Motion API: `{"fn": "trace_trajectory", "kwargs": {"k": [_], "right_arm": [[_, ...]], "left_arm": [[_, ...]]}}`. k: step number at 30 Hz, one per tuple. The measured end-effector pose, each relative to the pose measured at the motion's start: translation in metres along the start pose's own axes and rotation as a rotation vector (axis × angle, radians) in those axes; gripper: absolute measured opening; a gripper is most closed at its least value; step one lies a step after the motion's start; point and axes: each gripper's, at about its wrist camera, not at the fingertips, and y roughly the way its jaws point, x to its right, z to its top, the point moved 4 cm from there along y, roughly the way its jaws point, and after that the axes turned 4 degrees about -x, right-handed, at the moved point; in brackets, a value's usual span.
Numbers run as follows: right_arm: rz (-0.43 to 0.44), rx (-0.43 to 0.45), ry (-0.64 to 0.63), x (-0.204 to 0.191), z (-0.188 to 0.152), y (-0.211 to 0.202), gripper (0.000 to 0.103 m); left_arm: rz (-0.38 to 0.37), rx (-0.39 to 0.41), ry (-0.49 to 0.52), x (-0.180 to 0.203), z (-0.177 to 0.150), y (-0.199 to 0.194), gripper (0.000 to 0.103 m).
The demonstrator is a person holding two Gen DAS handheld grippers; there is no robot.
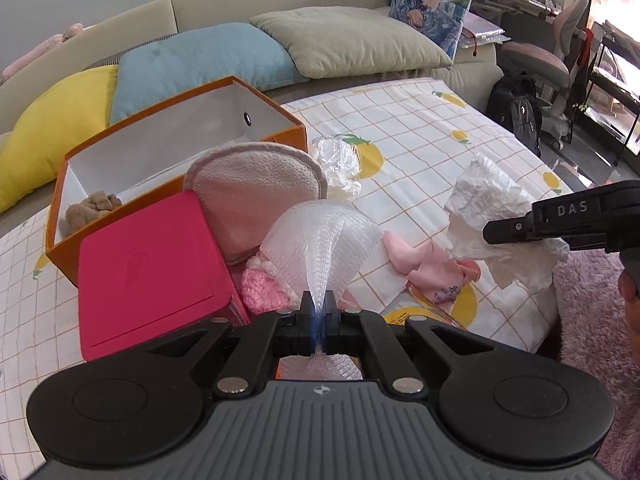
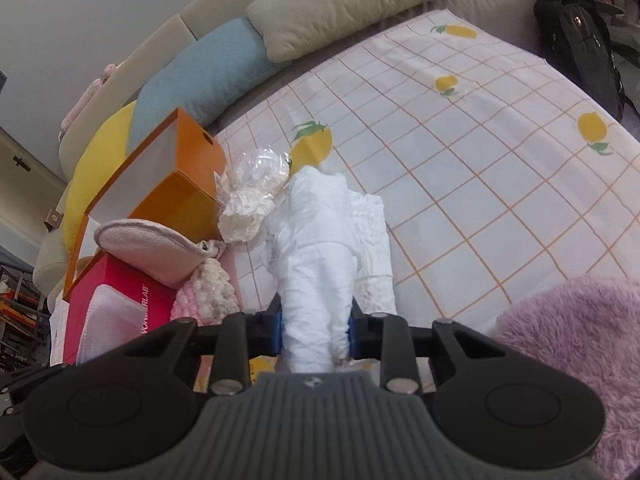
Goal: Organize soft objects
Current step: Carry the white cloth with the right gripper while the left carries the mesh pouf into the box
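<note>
My left gripper (image 1: 319, 304) is shut on a white foam net sleeve (image 1: 320, 236) that fans out above the bed. My right gripper (image 2: 316, 330) is shut on a crumpled white tissue (image 2: 328, 240); in the left wrist view the tissue (image 1: 488, 208) hangs from the right gripper (image 1: 496, 234) at the right. An open orange box (image 1: 276, 128) holds a brown plush (image 1: 90, 208). A red box (image 1: 148, 272), a beige round pad (image 1: 256, 192), a pink knitted piece (image 1: 264, 284), a pink cloth (image 1: 432, 264) and crumpled clear plastic (image 1: 340, 164) lie by it.
The lemon-print sheet (image 2: 460, 140) covers the bed. Yellow (image 1: 52, 128), blue (image 1: 200, 64) and beige (image 1: 348, 40) pillows line the headboard. A fluffy purple rug (image 2: 580, 340) lies at the right edge. A black backpack (image 1: 516, 108) and chair (image 1: 548, 60) stand beyond.
</note>
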Motion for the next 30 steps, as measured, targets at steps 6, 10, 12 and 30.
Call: {"fn": "trace_trajectory", "kwargs": {"k": [6, 10, 12, 30], "right_arm": [[0.052, 0.046, -0.084, -0.03, 0.002, -0.028, 0.022], [0.085, 0.07, -0.158, -0.056, 0.001, -0.043, 0.022], [0.097, 0.082, -0.206, -0.07, -0.001, -0.048, 0.022], [0.19, 0.15, -0.513, -0.191, 0.047, -0.03, 0.021]], "left_arm": [[0.009, 0.056, -0.021, -0.004, 0.005, -0.024, 0.002], [0.015, 0.089, -0.059, -0.01, 0.006, -0.039, 0.002], [0.022, 0.111, -0.078, -0.015, 0.008, -0.047, 0.002], [0.042, 0.269, -0.222, -0.097, 0.067, -0.073, 0.002]]}}
